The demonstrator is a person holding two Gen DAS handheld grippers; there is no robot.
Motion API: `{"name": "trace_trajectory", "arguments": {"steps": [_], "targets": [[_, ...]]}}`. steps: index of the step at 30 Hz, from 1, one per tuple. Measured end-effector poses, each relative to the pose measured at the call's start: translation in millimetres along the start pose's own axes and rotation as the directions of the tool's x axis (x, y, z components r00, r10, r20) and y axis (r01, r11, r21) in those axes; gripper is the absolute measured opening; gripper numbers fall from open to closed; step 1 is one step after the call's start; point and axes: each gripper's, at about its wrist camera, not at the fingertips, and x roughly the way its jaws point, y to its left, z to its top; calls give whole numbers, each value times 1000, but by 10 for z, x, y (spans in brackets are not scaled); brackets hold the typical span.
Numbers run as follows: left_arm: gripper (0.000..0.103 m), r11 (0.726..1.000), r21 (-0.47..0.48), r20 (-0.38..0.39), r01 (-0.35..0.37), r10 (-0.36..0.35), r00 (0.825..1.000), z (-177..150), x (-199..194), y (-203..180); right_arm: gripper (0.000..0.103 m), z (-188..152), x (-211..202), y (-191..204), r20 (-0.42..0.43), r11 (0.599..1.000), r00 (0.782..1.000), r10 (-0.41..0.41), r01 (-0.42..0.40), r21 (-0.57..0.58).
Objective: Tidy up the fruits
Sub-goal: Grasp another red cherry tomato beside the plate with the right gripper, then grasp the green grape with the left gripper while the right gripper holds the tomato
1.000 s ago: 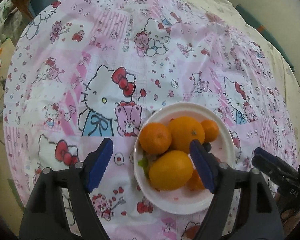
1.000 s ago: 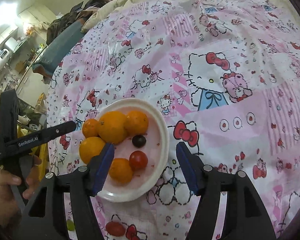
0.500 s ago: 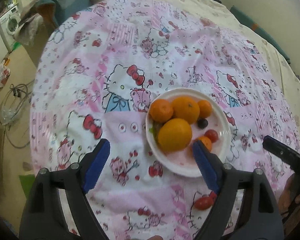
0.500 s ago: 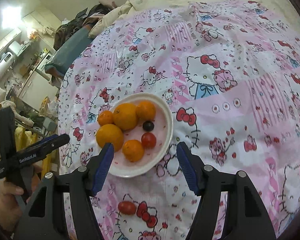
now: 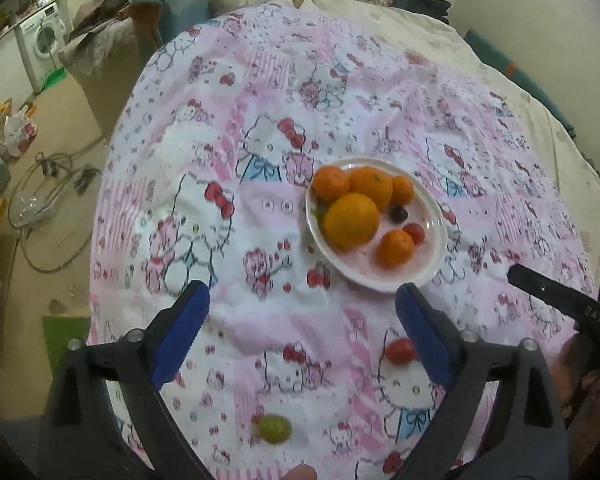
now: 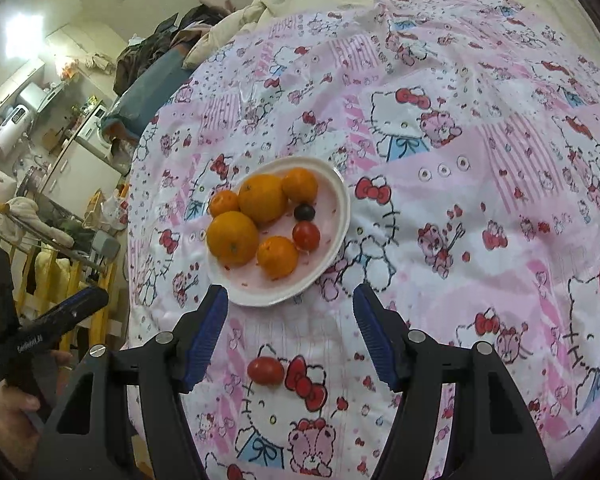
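on the pink cartoon-print cloth (image 6: 480,208) sits a white plate (image 6: 336,216) holding five oranges, a cherry tomato (image 6: 306,236) and a dark grape (image 6: 304,212). nearer the cameras, a loose red tomato (image 6: 265,370) and a green grape (image 5: 275,429) lie on the cloth. left gripper (image 5: 302,334) and right gripper (image 6: 290,336) both hover spread wide, gripping nothing.

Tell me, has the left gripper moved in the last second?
Yes. The left gripper has pulled back from the white plate, which now lies beyond its fingertips instead of between them.
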Motion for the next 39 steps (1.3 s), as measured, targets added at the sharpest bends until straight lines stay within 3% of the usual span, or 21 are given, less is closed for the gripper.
{"name": "trace_trajectory", "arguments": {"steps": [5, 11, 16, 20, 22, 24, 26, 30, 35, 39], "targets": [[92, 999, -9, -34, -53, 53, 998, -175, 10, 27, 68, -135, 224, 37, -95, 1000, 995, -7, 7, -10], [92, 992, -83, -61, -91, 86, 994, -238, 116, 184, 68, -280, 602, 60, -235, 1000, 972, 6, -7, -1], [92, 991, -107, -74, -82, 75, 994, -223, 159, 208, 67, -354, 818, 172, -284, 998, 958, -40, 23, -63], [92, 991, -96, -70, -96, 89, 994, -189, 161, 204, 59, -451, 997, 307, -331, 992, 942, -54, 12, -128], [92, 990, -97, -76, -98, 91, 993, -194, 172, 215, 57, -526, 1112, 407, -348, 981, 932, -99, 32, -193], [92, 989, -101, -89, -103, 94, 992, -211, 193, 239, 56, -581, 1194, 491, -335, 963, 929, -158, 70, -259], [92, 988, -107, -101, -109, 98, 990, -223, 213, 268, 43, -606, 1211, 564, -310, 947, 932, -189, 90, -308], [92, 985, -123, -118, -117, 102, 988, -245, 252, 336, 40, -667, 1221, 623, -294, 926, 931, -217, 101, -364], [92, 984, -117, -145, -131, 114, 983, -284, 326, 356, 40, -610, 1071, 643, -261, 935, 950, -172, 74, -348], [92, 989, -75, -172, -126, 111, 979, -407, 309, 320, 40, -418, 828, 507, -210, 969, 971, -113, 61, -241]]}}
